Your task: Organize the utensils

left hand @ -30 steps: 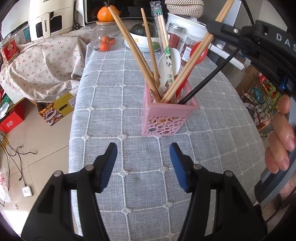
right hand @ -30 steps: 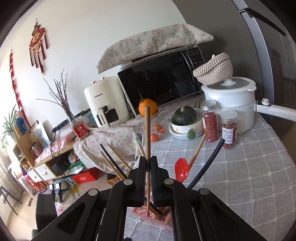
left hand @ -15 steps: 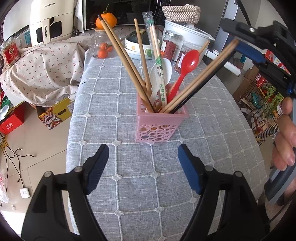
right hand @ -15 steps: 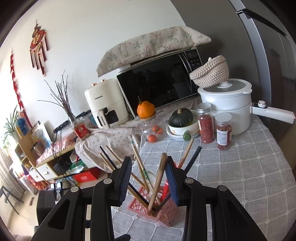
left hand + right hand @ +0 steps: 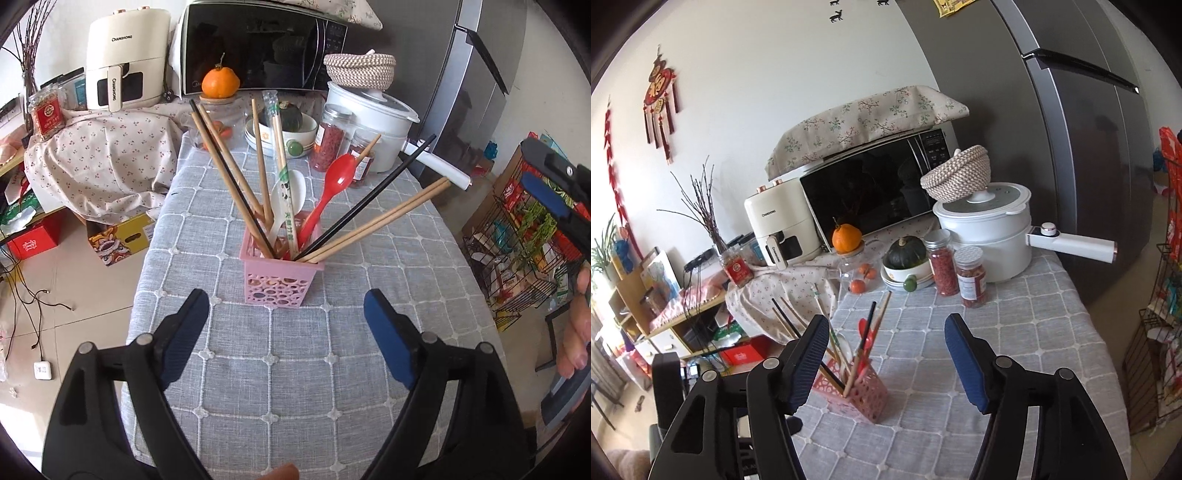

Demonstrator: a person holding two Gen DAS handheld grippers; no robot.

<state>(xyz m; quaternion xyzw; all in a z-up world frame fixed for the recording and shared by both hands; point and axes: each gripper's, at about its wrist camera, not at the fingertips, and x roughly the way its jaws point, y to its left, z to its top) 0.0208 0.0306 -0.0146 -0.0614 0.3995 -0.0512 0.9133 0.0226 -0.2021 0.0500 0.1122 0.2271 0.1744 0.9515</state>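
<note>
A pink perforated utensil holder [image 5: 280, 278] stands on the grey checked tablecloth [image 5: 295, 369]. It holds several wooden chopsticks [image 5: 384, 221], black chopsticks [image 5: 369, 195], a wrapped pair [image 5: 282, 173], a red spoon [image 5: 328, 192] and a white spoon [image 5: 291, 195]. My left gripper [image 5: 286, 332] is open and empty, just in front of the holder. My right gripper [image 5: 886, 358] is open and empty, raised above and behind the holder [image 5: 855, 391]; it also shows at the right edge of the left wrist view [image 5: 554, 192].
At the table's far end stand a white pot [image 5: 373, 122], two spice jars [image 5: 956, 269], a bowl with a green squash [image 5: 905, 258], an orange [image 5: 220, 83], a microwave [image 5: 258, 48] and an air fryer [image 5: 122, 59]. A wire rack [image 5: 517, 240] stands to the right.
My right gripper opened and let a wooden chopstick drop into the holder, then pulled up and back. My left gripper opened wider and drew back from the holder.
</note>
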